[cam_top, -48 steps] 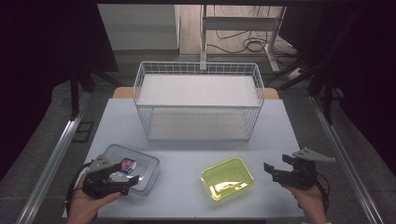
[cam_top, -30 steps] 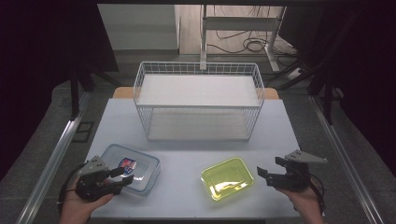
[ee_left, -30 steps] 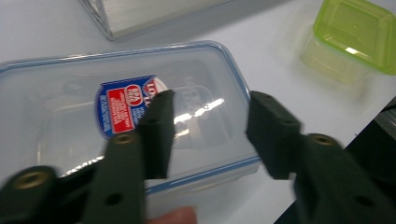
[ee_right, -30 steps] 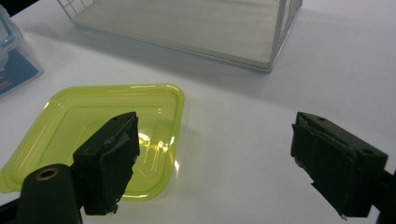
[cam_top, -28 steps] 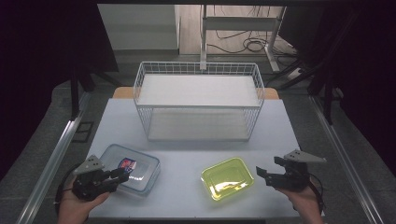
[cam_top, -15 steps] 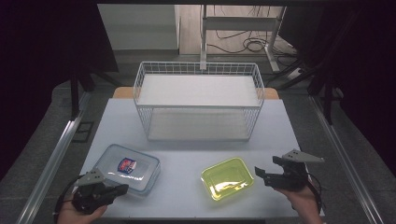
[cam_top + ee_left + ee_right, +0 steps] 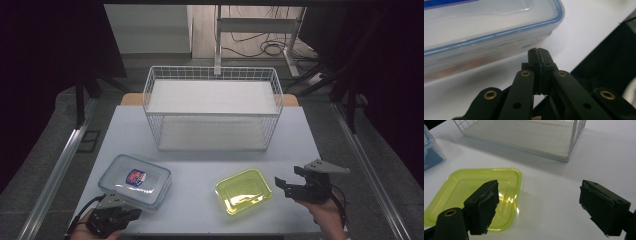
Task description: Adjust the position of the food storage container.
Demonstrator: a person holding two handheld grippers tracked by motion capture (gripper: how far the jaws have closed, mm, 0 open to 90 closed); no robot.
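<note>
A clear lidded box with a blue rim and a label (image 7: 135, 179) sits at the front left of the white table. My left gripper (image 7: 132, 214) is low at the table's front edge, just in front of that box (image 7: 486, 32). Its jaws are shut together with nothing between them (image 7: 539, 51). A yellow-green shallow container (image 7: 244, 190) lies at the front middle. My right gripper (image 7: 285, 185) hovers just right of it, open and holding nothing. In the right gripper view (image 7: 539, 192) one jaw hangs over the yellow-green container's (image 7: 474, 192) near corner.
A white wire basket (image 7: 212, 107) with a pale floor stands at the back middle of the table; its corner (image 7: 574, 135) lies ahead of my right gripper. The table's front edge runs right beside my left gripper, with dark floor beyond it. Bare tabletop (image 7: 195, 170) lies between basket and containers.
My left gripper has drawn back off the clear box's lid toward the front edge, sunk lower, and its jaws have closed. The right gripper has stayed put.
</note>
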